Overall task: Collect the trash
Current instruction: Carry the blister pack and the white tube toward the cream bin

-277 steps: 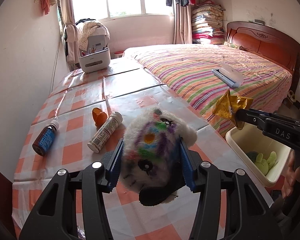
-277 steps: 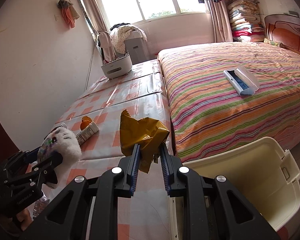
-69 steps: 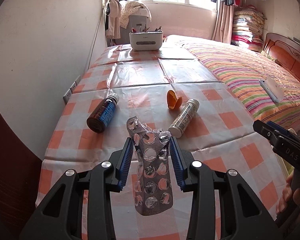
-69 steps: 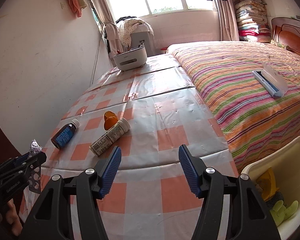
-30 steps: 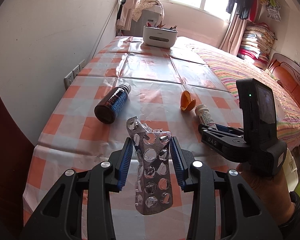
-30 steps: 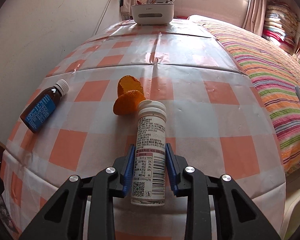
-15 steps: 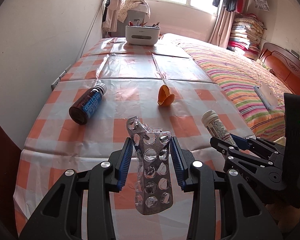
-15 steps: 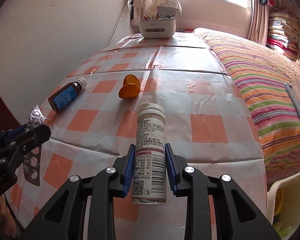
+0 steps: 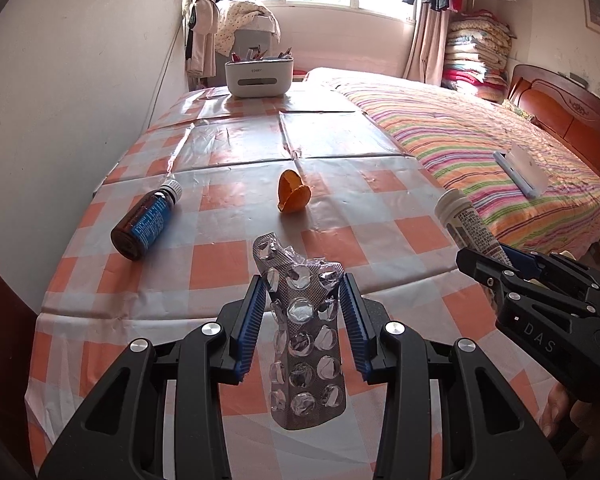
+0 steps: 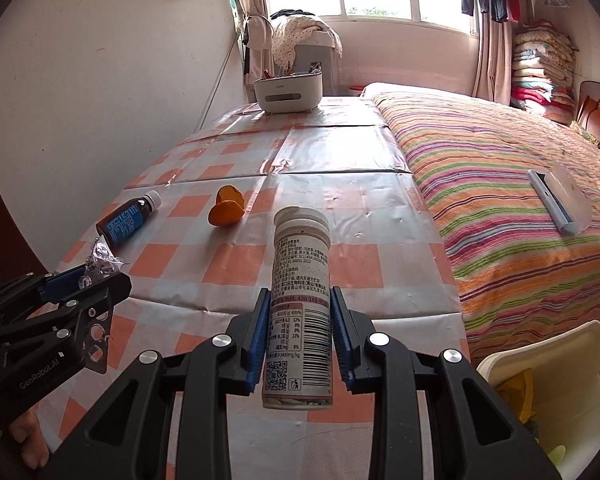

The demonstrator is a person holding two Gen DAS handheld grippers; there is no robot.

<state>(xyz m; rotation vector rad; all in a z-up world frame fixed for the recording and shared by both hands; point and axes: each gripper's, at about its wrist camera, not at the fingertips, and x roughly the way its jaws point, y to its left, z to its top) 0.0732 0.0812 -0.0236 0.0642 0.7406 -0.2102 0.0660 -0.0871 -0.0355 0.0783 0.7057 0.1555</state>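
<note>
Wall [image 9: 80, 80] sits far left of both sets of fingers, table [image 9: 228, 264] edge against it. Brown bottle [image 9: 146, 220] lies on its side on the checked cloth, ahead-left of the left gripper [image 9: 303, 312], cap pointing away. Left gripper is clenched on a blister pack [image 9: 306, 344]: blue pads press both long edges, crumpled top sticks out past the fingertips, bottom end hangs back between the fingers, off the table. Peel [image 9: 293, 193] sits straight ahead of those tips, well apart, nothing between. Organizer [image 9: 259, 77] stands at the far end of the table, further along that line.

Right gripper [image 10: 301, 322] is clamped on a white tube [image 10: 301, 304], pads on its lower half, cap end pointing forward and up, base back between the fingers, held above the near table edge. From the right wrist, the peel and bottle lie ahead-left of the tube; the left gripper is at lower left with a hand [image 10: 28, 436] under it. Right of the fingers: striped bed [image 10: 500, 200] flush against the table, with a white-and-blue case [image 10: 560, 196] on it. Cream bin [image 10: 552, 380] is just right of and below the right fingers, open, yellow and green stuff inside. No obstruction between tube and bin.
</note>
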